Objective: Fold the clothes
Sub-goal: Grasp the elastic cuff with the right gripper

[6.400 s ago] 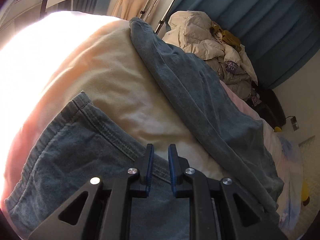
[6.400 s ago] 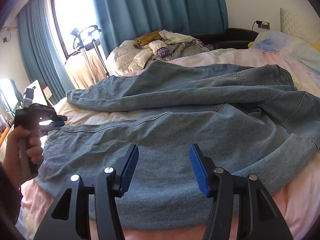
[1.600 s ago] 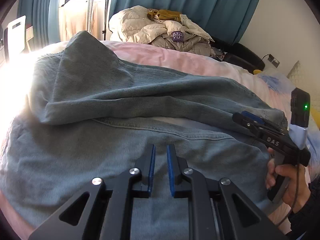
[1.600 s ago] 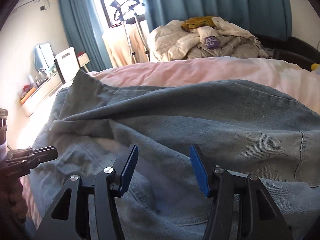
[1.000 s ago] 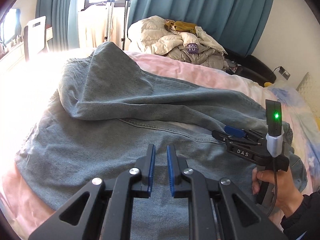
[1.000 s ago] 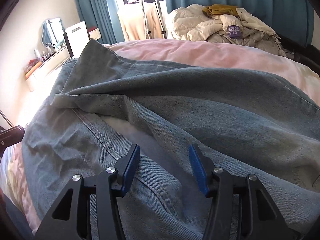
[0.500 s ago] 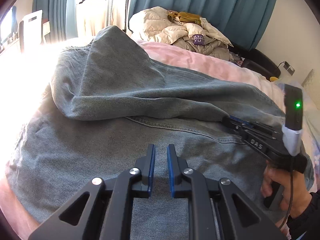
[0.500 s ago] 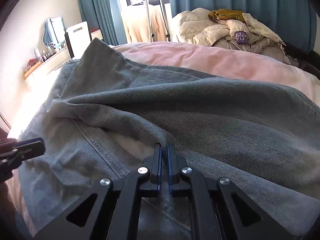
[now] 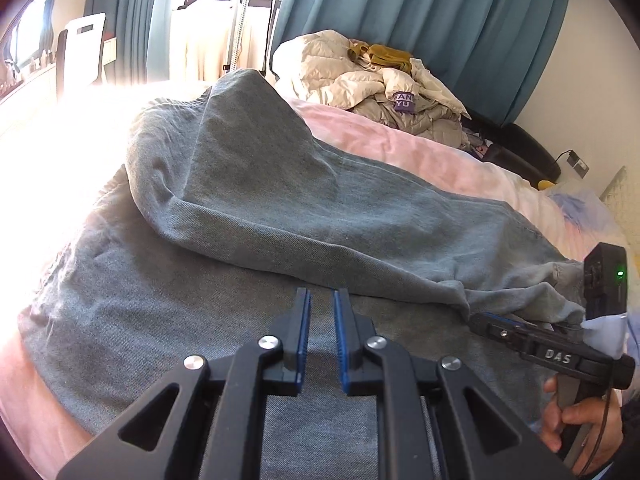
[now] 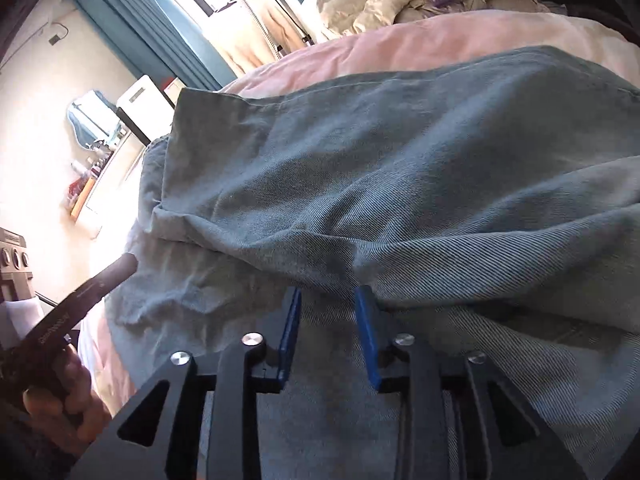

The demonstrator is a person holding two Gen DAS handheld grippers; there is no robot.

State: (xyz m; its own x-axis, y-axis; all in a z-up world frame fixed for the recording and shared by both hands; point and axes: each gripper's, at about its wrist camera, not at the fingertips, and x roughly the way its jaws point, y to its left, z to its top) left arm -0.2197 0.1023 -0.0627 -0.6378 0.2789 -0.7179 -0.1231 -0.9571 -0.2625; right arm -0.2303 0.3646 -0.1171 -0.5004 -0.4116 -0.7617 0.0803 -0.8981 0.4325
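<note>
Now we look along both grippers at a pair of jeans (image 9: pixel 248 216) spread across a pink bed (image 9: pixel 420 152). One leg is folded back over the other, making a thick rolled ridge across the middle of the denim.

Our left gripper (image 9: pixel 321 312) hovers over the flat lower leg, its fingers nearly pressed together with only a thin gap, and nothing is between them.

Our right gripper (image 10: pixel 327 300) sits at the lower edge of that ridge. Its fingers have just been opening and now stand partly spread, with the fold's edge right at their tips; no cloth is pinched. In the left view a hand (image 9: pixel 580 428) holds this tool near the bunched waistband end.

We judge the risk is a poor regrasp. If the right fingers close on only the top layer, the ridge may drag and wrinkle rather than fold cleanly. Heavy denim may also slip from a shallow bite. With the left gripper holding nothing, the lower leg could shift along the bed when the right pulls.

A pile of quilts (image 9: pixel 380 84) lies well apart, by the curtain (image 9: pixel 460 20).
</note>
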